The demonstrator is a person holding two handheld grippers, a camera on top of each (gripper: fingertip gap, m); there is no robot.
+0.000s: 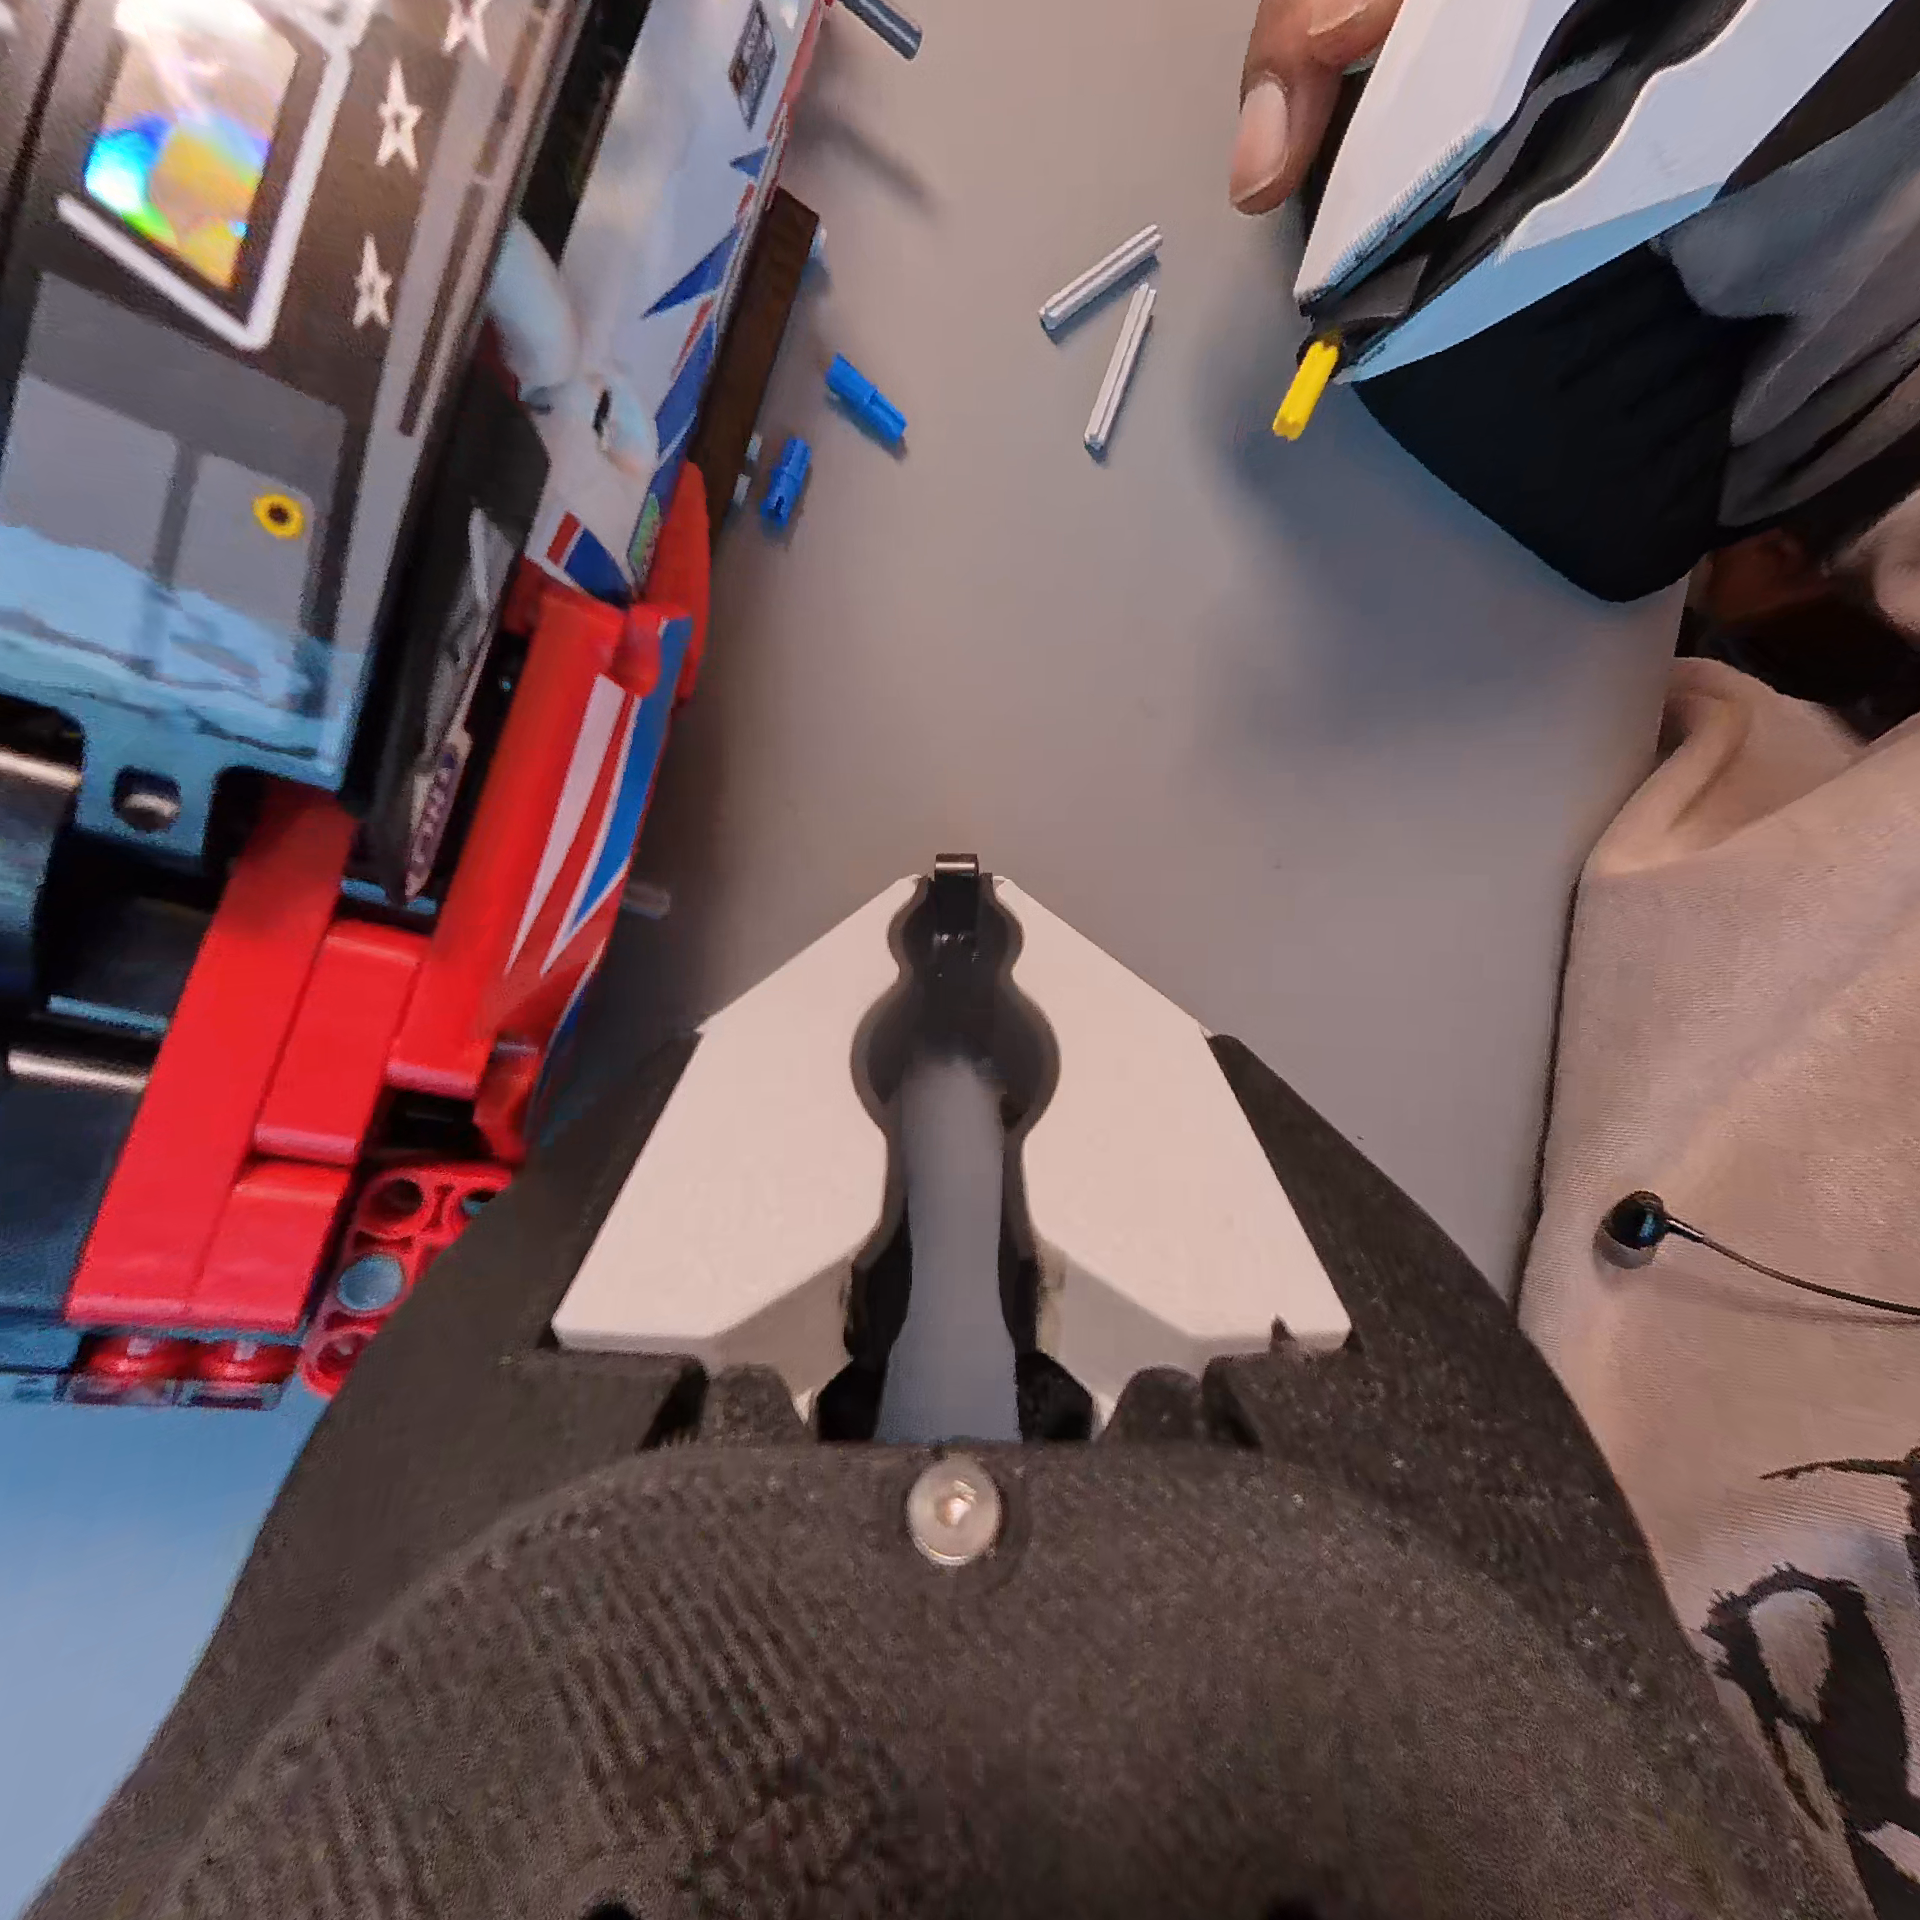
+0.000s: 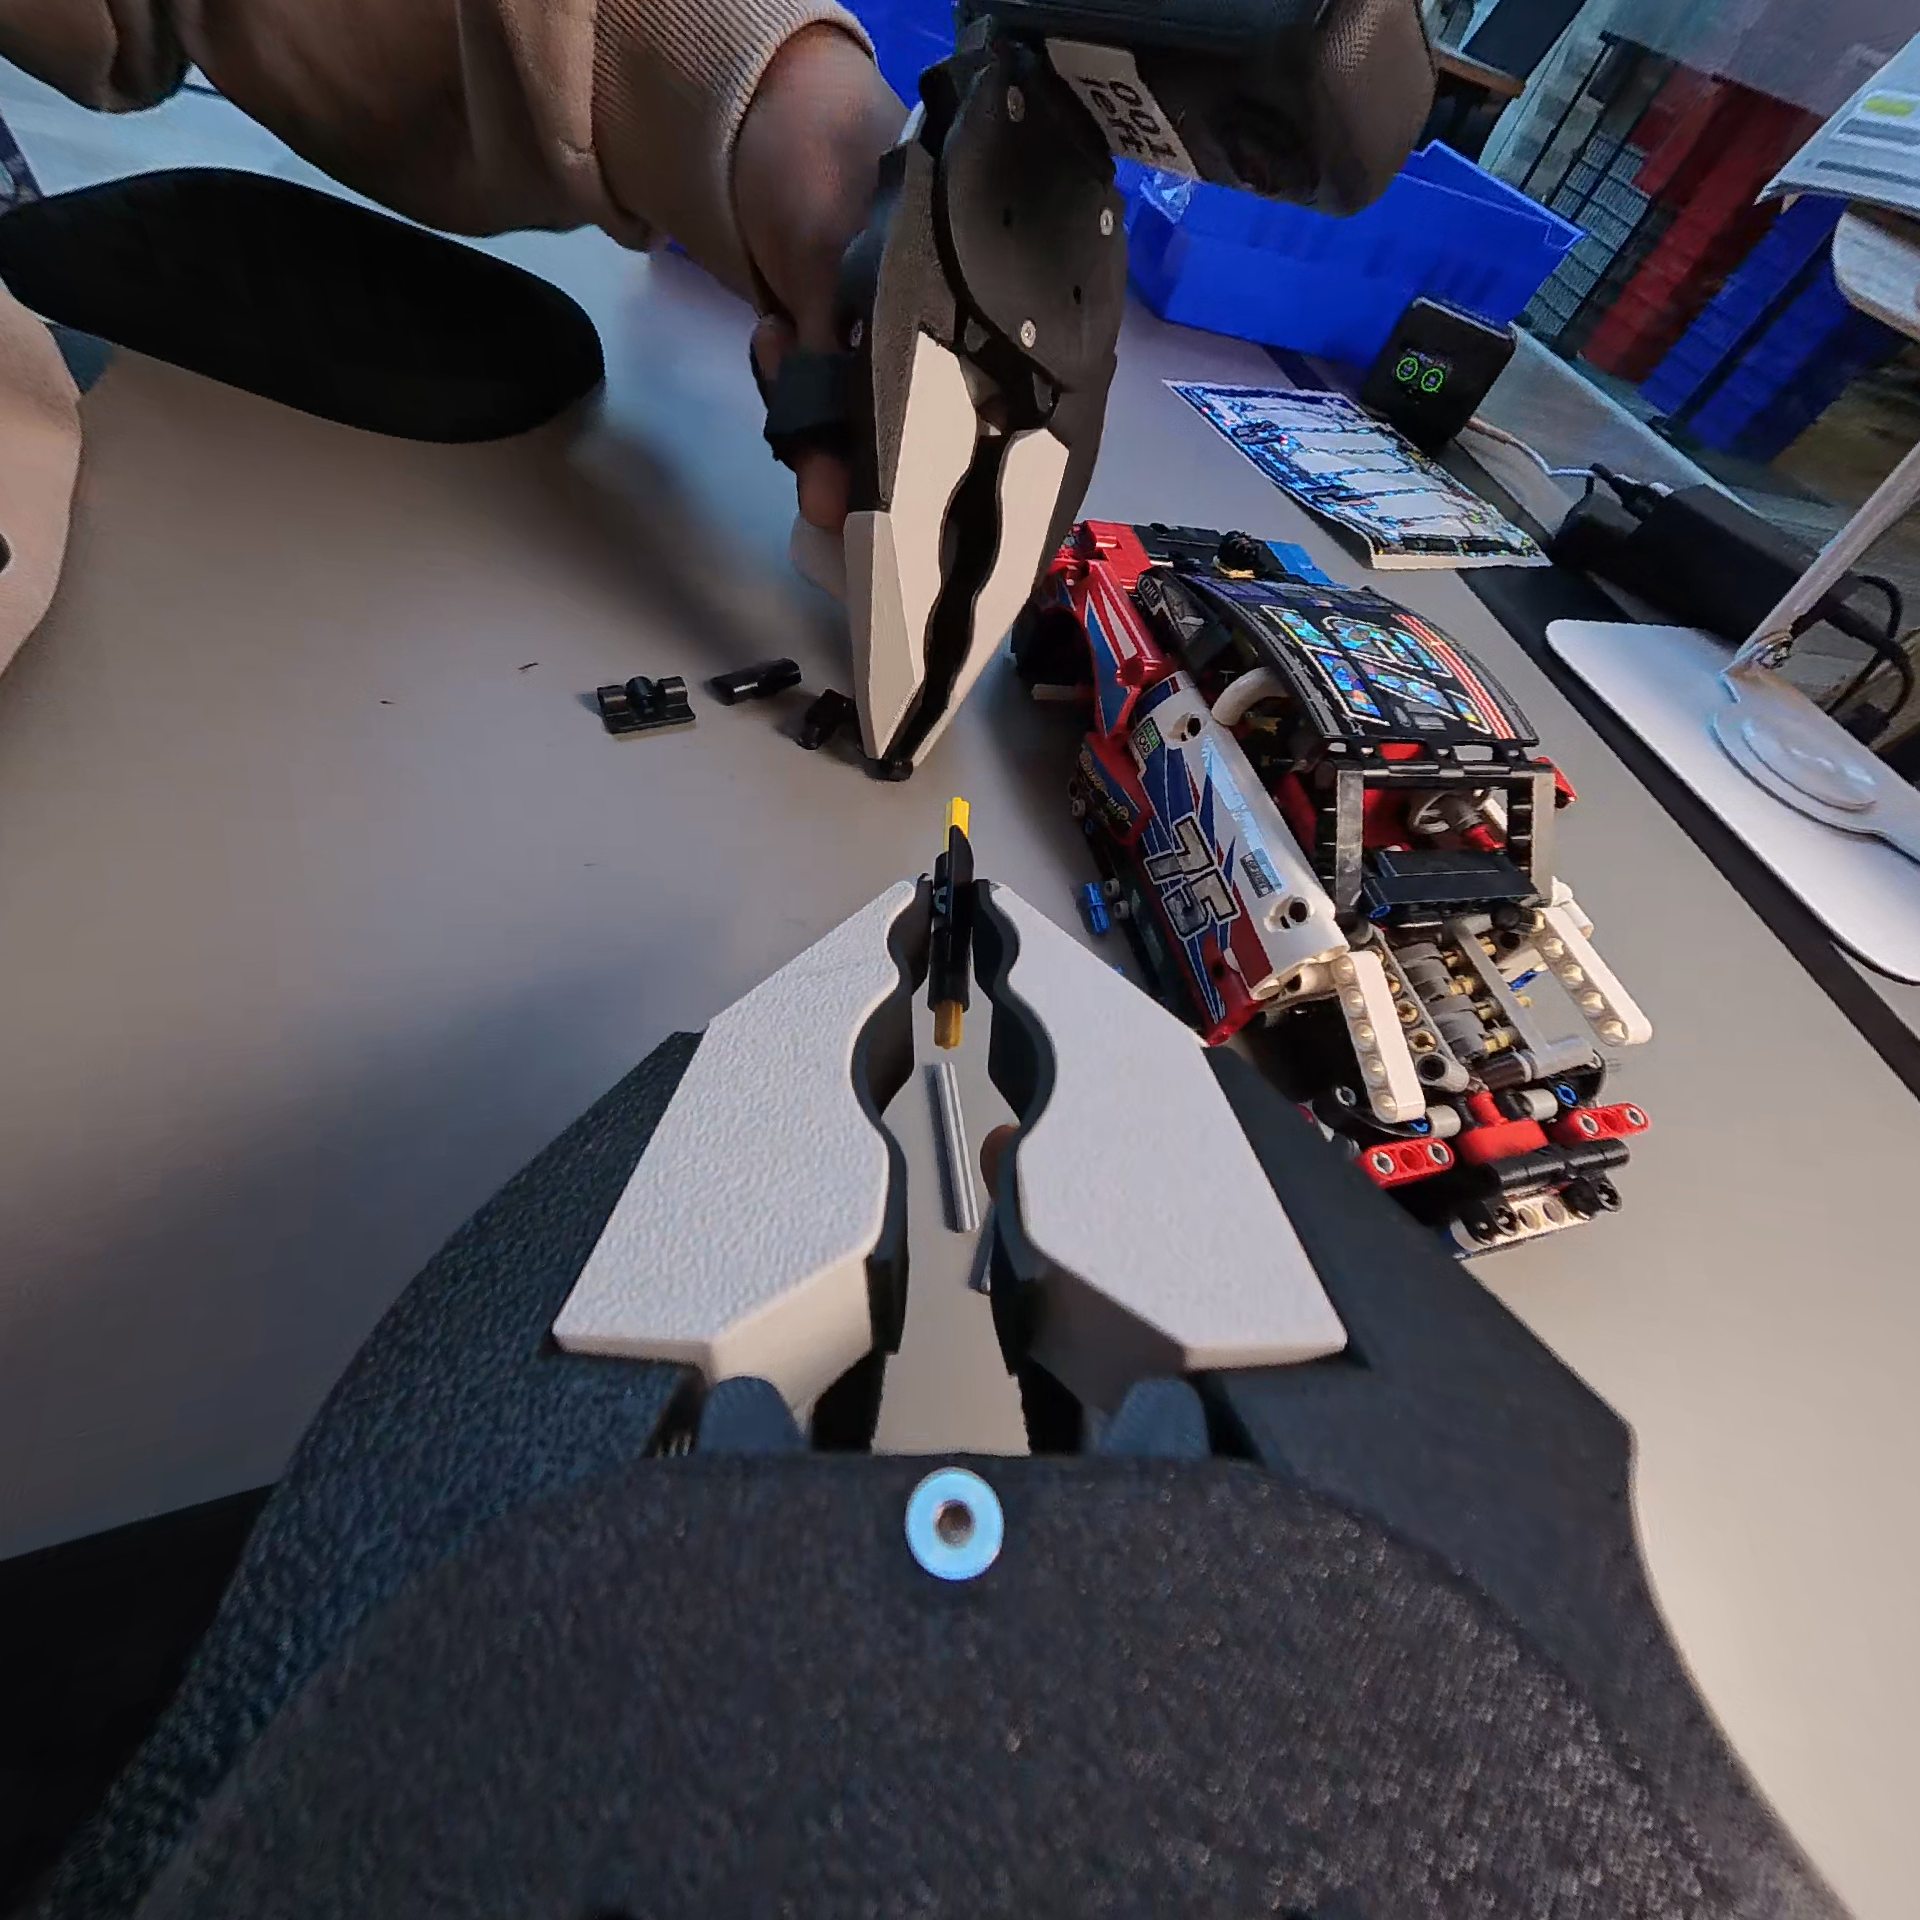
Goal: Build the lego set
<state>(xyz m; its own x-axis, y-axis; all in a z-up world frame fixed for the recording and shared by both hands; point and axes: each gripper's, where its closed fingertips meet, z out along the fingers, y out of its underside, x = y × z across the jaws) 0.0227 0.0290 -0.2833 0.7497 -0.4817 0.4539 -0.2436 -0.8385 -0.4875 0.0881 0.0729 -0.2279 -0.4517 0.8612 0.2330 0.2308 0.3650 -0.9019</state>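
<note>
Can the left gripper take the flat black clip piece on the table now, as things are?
Probably not yet: the left gripper is shut on a small black piece. The flat black clip piece lies uncovered nearby.

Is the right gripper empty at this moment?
No, the right gripper is shut on a black piece with a yellow axle through it.

One built race car [image 2: 1320, 831] lies right of centre in the right wrist view. Three loose black pieces [image 2: 644, 704] sit left of centre there. The left wrist view shows two grey axles [image 1: 1101, 278] at upper centre, two blue pins [image 1: 864, 397] to their left, and one yellow axle [image 1: 1304, 389] at upper right
</note>
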